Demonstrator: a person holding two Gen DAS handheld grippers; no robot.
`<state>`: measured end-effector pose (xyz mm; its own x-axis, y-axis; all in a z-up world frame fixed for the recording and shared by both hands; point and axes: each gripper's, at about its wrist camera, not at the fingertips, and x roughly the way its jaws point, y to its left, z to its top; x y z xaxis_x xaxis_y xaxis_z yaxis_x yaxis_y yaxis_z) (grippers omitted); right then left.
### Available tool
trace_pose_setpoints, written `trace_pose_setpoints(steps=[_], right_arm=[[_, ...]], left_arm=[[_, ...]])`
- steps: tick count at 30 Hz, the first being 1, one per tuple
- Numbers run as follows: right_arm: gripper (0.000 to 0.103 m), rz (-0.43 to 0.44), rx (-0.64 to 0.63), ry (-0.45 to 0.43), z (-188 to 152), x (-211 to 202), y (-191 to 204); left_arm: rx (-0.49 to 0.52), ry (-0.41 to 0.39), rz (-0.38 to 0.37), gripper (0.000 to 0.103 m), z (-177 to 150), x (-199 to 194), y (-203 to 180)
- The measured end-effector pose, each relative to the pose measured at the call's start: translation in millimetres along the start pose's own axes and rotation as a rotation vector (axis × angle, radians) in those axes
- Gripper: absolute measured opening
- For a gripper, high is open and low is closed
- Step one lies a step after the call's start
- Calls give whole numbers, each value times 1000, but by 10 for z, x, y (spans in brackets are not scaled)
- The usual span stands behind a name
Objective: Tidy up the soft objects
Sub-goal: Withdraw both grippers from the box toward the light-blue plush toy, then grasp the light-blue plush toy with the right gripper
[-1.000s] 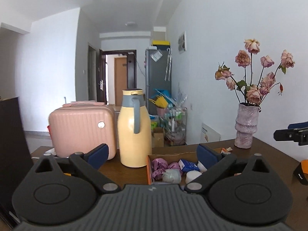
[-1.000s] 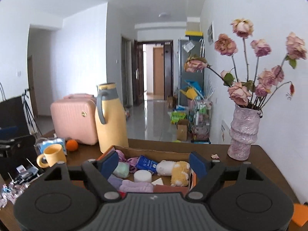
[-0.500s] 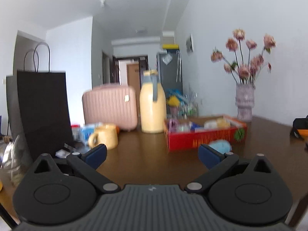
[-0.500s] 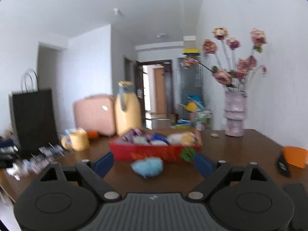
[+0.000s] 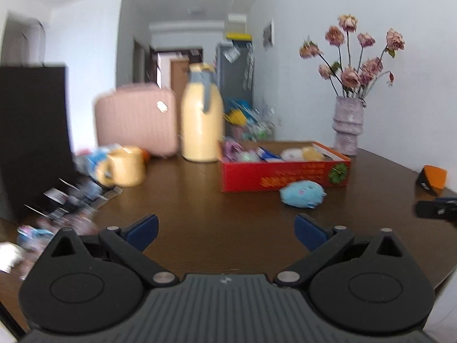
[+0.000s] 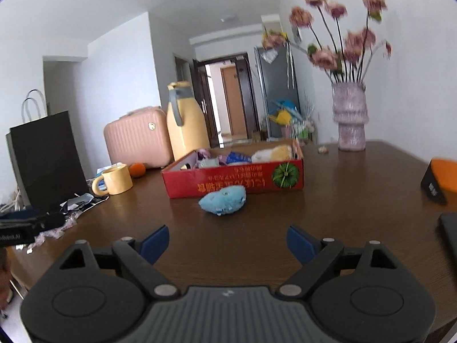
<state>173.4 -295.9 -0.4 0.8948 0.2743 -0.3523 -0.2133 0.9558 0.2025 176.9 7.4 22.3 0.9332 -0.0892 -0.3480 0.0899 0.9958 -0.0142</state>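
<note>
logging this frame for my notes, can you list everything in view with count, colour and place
plush toy: 1, light blue, on table before box
box: 1, red, mid-table, holding soft items
table: 1, dark brown
mug: 1, yellow, left of box
orange: 1, behind mug
jug: 1, yellow, behind box
case: 1, pink, left of jug
bag: 1, black, far left
vase: 1, pinkish, with flowers, right
left gripper: open, empty
right gripper: open, empty
</note>
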Motion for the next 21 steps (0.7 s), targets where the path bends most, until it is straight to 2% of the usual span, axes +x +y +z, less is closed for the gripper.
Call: trace_pose_setpoints(steps=[4, 7, 8, 11, 14, 16, 18, 19, 21], right_arm=[[85, 20, 45, 19, 175, 417, -157], [82, 61, 104, 57, 367, 922, -342], [78, 74, 117, 72, 424, 1084, -385], [70, 113, 158, 120, 587, 1646, -484], [66, 129, 186, 154, 671, 2143, -540], [60, 134, 226, 187, 679, 2463, -607], [52, 137, 265, 217, 651, 2692, -663], [45, 145, 277, 231, 625, 2749, -683], [40, 170, 280, 256, 565, 2813, -695]], left_arm=[[-60, 70, -55, 103, 136, 506, -133], [-160, 134, -113, 103, 277, 1069, -231], [-180, 159, -144, 103, 317, 1264, -262], [-179, 232, -221, 97, 410, 1792, -373], [-220, 333, -259, 79, 467, 2255, -410], [-289, 391, -321, 72, 443, 2494, -376], [-336, 406, -348, 69, 384, 2635, -358], [-339, 401, -353, 68, 358, 2665, -355], [-338, 398, -364, 65, 319, 2700, -331]])
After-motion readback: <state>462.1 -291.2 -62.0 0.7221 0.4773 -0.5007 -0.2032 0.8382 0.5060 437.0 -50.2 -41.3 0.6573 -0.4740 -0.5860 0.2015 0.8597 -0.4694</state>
